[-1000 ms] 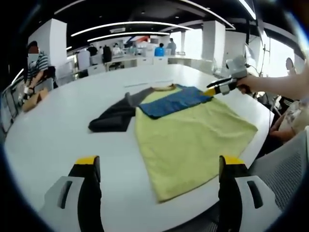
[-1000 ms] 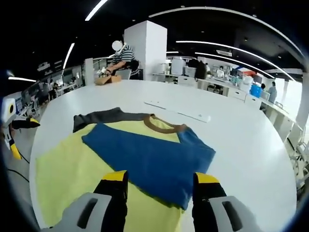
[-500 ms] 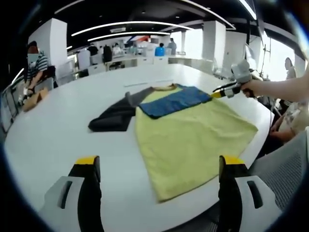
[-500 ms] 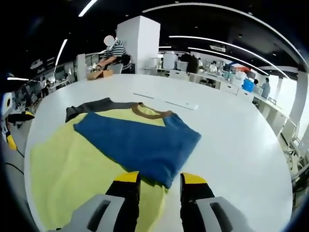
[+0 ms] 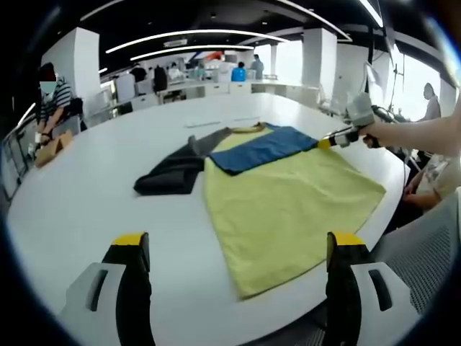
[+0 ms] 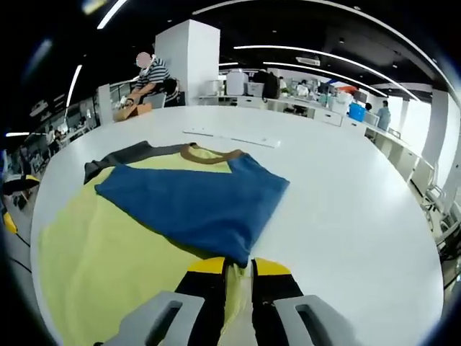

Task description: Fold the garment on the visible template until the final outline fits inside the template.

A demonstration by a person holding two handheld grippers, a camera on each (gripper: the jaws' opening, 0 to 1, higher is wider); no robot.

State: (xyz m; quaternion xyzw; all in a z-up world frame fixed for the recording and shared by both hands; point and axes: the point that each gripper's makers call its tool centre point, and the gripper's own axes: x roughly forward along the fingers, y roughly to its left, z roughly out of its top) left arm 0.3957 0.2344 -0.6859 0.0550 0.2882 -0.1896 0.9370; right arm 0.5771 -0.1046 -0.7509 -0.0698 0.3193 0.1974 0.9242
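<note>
Right tongs [image 6: 232, 265] pinched on blue sleeve [image 6: 194, 202]; left tongs [image 5: 234, 249] wide apart

No readable text, labels, brands, numbers or signs in either view; garment [image 5: 281, 194], table [image 5: 86, 194] and office background carry nothing legible at this resolution.

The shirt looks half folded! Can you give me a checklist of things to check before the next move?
1. Right claw pinching the blue sleeve: ok, the jaws are nearly together on its corner.
2. Left claw free: ok, open and holding nothing.
3. Blue sleeve folded over the yellow body: ok.
4. Dark gray sleeve folded in: not ok, it lies out on the white table.
5. Whole shirt on the table: cannot tell, its hem lies close to the edge.
6. Template outline: cannot tell.
</note>
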